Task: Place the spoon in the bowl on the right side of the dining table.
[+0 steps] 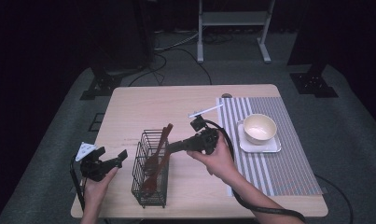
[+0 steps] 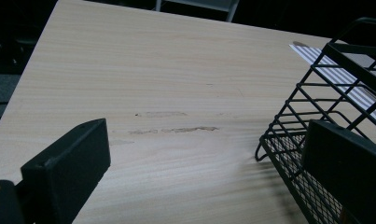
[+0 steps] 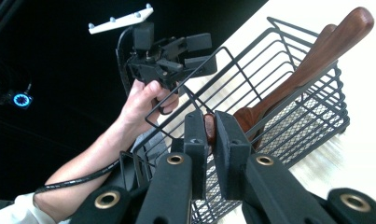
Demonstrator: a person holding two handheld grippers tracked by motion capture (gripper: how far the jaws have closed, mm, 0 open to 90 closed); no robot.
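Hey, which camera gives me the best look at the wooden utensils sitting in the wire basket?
The right gripper view: the wooden utensils are close and its jaws grip one handle. The high view shows them small in the basket. The left gripper view catches just the basket's corner.

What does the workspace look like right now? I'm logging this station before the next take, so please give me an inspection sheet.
Surface: light wooden table, faint scuff marks mid-left; striped placemat on its right side.
Job's things: black wire basket holding wooden utensils, handles leaning up and out.
Clutter: cream bowl on a square white plate on the placemat.
Grippers: left gripper open, beside the basket, holding nothing; right gripper shut on a wooden utensil handle over the basket.
Cables: black cable trailing from the right gripper along the forearm; loose cables on the floor behind.
Surroundings: dark room, grey floor, white stand behind the table.
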